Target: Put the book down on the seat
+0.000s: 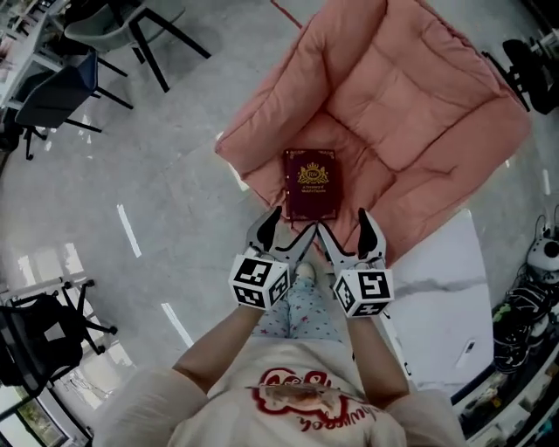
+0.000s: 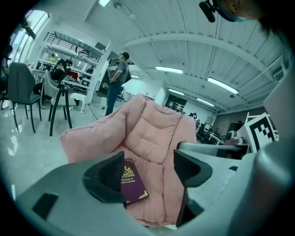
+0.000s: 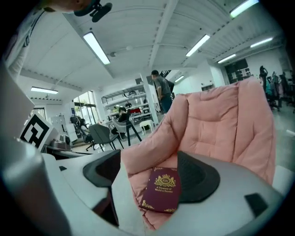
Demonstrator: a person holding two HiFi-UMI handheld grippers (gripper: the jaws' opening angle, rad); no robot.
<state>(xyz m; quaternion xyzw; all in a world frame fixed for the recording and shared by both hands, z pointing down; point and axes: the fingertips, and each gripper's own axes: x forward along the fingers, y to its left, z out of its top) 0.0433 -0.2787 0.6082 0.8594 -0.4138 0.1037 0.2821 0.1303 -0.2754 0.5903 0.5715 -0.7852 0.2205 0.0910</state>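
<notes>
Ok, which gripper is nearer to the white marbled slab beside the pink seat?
Right. The right gripper hangs close beside the white marbled slab; the left gripper is farther off, on the far side of the right one.

The book [image 1: 312, 183] lies flat on the pink seat [image 1: 410, 113], with bare cushion all round it. The padded back and side bolsters rise behind and beside it, and the front edge is open. Both the left gripper [image 1: 294, 220] and the right gripper [image 1: 341, 220] hang there, jaws apart around nothing. The floor [image 1: 175, 192] to the left is free, and the chairs [image 1: 131, 26] stand well apart.
</notes>
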